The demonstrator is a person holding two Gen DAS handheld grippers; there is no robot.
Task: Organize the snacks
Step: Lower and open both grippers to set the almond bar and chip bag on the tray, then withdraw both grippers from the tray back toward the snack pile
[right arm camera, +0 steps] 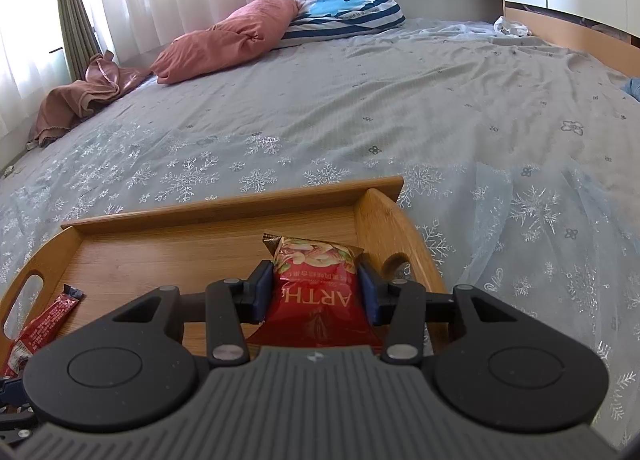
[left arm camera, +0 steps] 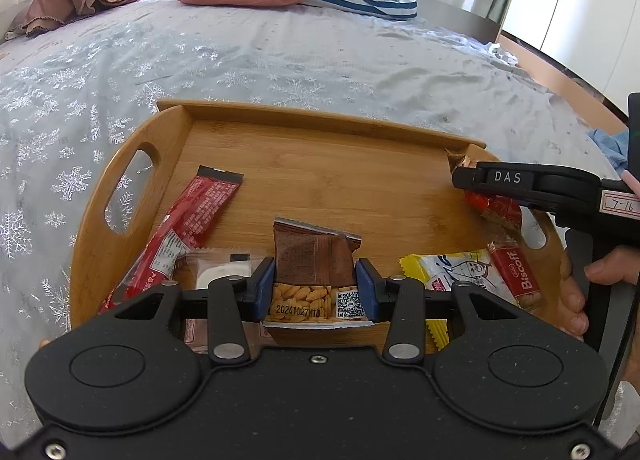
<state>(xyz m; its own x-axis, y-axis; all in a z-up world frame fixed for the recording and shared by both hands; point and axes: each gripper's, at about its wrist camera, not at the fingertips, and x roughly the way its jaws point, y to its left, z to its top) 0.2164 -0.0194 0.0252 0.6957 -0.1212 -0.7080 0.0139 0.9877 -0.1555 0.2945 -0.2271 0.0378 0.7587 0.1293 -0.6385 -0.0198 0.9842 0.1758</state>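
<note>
Two snack packs clamped over the wooden tray [left arm camera: 176,148]

The brown cracker pack [left arm camera: 316,272] is pinched by the left gripper [left arm camera: 316,288] at the tray's near edge; the red nut pack [right arm camera: 316,288] is squeezed by the right gripper [right arm camera: 316,292] by the tray's right handle. The tray's parked on the bed [left arm camera: 280,60].

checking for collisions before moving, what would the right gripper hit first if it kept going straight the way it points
Probably the wooden tray: its floor, or the far rim just beyond, ahead of the red snack bag held in the right gripper. Depth is hard to judge.
</note>
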